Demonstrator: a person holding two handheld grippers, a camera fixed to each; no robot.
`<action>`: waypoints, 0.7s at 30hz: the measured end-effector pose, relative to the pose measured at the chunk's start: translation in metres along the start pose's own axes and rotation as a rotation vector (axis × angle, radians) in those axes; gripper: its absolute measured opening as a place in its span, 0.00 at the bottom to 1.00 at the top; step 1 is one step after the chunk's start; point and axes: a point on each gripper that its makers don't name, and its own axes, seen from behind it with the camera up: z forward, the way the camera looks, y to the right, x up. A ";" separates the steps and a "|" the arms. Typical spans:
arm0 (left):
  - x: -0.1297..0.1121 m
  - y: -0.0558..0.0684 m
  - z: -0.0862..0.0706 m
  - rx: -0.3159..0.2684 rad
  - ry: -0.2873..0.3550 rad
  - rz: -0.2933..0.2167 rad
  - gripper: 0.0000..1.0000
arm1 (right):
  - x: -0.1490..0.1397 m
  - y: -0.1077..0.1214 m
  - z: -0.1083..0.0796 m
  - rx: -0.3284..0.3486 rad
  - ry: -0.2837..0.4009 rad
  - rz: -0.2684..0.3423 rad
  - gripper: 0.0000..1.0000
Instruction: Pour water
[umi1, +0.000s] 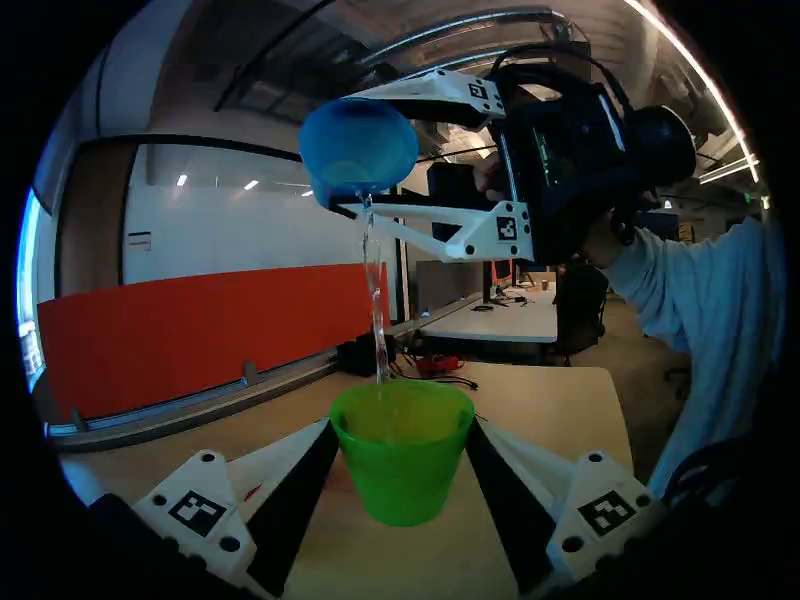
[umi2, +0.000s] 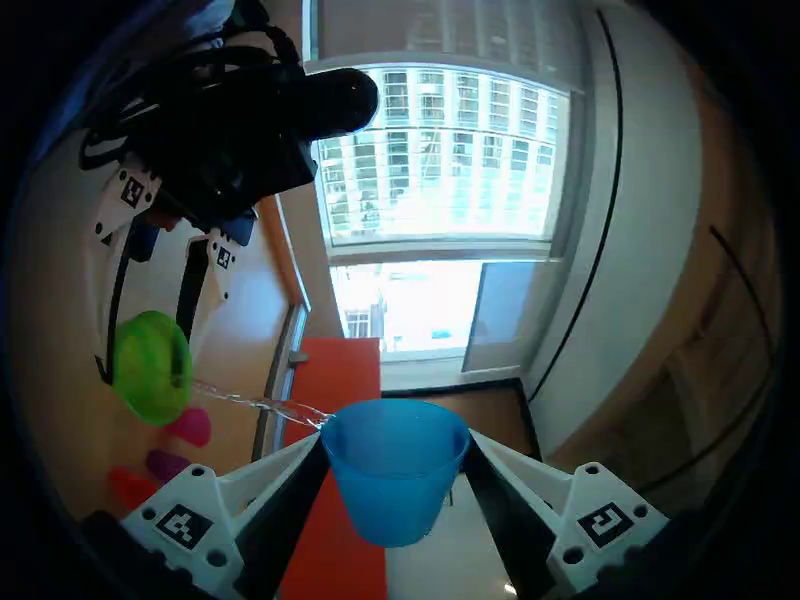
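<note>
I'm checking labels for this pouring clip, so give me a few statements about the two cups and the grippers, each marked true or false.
1. The blue cup is tipped over and a water stream runs from its rim. True.
2. The right gripper holds the green cup. False: the green cup sits between the fingers of the left gripper, while the right gripper is shut on the blue cup.
3. The water stream falls into the open top of the green cup. True.
4. The green cup lies on its side on the wooden table. False: it is upright, mouth up, clamped by the left gripper.
</note>
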 end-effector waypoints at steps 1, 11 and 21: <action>0.000 0.000 0.000 0.000 0.000 -0.001 0.86 | 0.001 0.001 0.000 -0.001 0.001 -0.006 0.91; 0.002 -0.002 -0.001 0.003 0.005 -0.003 0.86 | 0.011 0.001 0.002 -0.003 0.010 -0.070 0.91; 0.006 -0.003 -0.002 0.006 0.013 -0.006 0.86 | 0.019 0.000 0.003 -0.003 0.015 -0.149 0.91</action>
